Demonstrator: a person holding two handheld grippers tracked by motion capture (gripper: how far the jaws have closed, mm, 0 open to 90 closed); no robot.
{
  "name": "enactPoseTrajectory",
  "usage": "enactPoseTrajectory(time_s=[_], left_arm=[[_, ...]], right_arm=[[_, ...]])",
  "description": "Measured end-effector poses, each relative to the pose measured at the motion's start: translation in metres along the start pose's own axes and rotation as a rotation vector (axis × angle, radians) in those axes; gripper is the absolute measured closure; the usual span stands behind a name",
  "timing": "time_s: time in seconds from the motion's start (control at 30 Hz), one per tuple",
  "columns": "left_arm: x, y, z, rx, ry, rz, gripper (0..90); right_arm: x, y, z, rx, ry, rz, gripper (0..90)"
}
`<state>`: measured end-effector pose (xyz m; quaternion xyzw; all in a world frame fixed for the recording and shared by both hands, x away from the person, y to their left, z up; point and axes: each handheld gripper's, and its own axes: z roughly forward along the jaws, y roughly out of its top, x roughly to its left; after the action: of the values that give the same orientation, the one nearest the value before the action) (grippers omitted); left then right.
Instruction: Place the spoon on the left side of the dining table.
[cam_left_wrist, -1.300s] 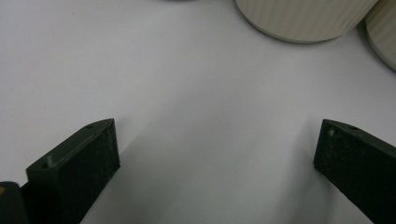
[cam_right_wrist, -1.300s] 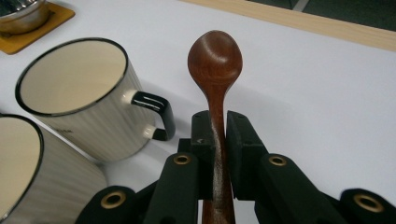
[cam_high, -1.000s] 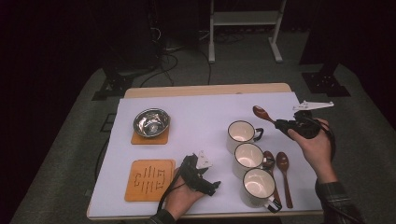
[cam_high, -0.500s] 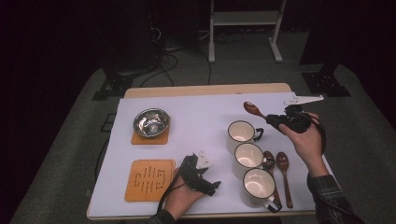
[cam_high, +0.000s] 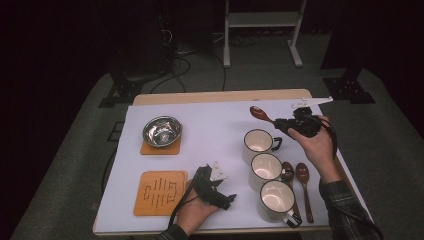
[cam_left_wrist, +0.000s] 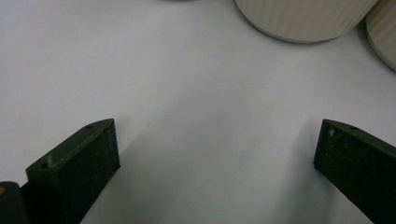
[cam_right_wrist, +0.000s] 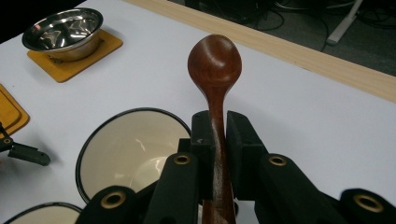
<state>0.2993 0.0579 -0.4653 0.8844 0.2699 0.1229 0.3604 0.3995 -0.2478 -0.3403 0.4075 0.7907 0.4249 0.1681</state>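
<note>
1. Right tool (cam_high: 284, 122), upper right of the high view: jaws closed on the handle of a wooden spoon (cam_high: 258, 113), held clear of the surface (cam_high: 215, 125), bowl end pointing toward the frame's left.
2. In the right gripper view the spoon (cam_right_wrist: 215, 60) stands up between the pads (cam_right_wrist: 201, 140), gripped on the neck just below the bowl; the far mug (cam_right_wrist: 130, 149) lies below and to the left of it.
3. Left tool (cam_high: 212, 187), lower centre of the high view: jaws wide apart and holding nothing, resting low over the surface. The left gripper view shows bare surface (cam_left_wrist: 196, 93) between the jaws and two mug bases at the top edge.
4. Three mugs (cam_high: 265, 167) run in a diagonal row at right of centre; two more spoons (cam_high: 302, 175) lie beside the lower pair.
5. Risk, slip: the grip is narrow and on a smooth, rounded handle, so the spoon could pivot or slide out if tilted sharply.
6. Risk, collision: lowering it off-centre could strike the far mug's rim (cam_high: 260, 132) and tip or shove the mug into its neighbour.
7. Risk, clutter: a wide swing of the hand could knock the row of mugs; the steel bowl (cam_high: 161, 131) on its coaster lies well apart at upper left.
</note>
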Motion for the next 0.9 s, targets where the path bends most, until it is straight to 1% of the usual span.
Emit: enactPoseTrajectory(time_s=[0.13, 0.3, 0.47, 0.63, 0.9], left_arm=[[0.0, 0.0, 0.0, 0.0, 0.0, 0.0, 0.0], [0.0, 0.0, 0.0, -0.002, 0.0, -0.001, 0.0], [0.0, 0.0, 0.0, -0.003, 0.0, -0.001, 0.0], [0.0, 0.0, 0.0, -0.004, 0.0, -0.002, 0.0], [0.0, 0.0, 0.0, -0.002, 0.001, 0.001, 0.0]], right_arm=[[0.004, 0.004, 0.007, 0.004, 0.014, -0.007, 81.0], [0.009, 0.008, 0.016, 0.011, 0.03, -0.03, 81.0], [0.013, 0.013, 0.025, 0.019, 0.047, -0.039, 81.0], [0.017, 0.018, 0.033, 0.031, 0.056, -0.066, 81.0], [0.028, 0.031, 0.047, 0.04, 0.076, -0.103, 81.0]])
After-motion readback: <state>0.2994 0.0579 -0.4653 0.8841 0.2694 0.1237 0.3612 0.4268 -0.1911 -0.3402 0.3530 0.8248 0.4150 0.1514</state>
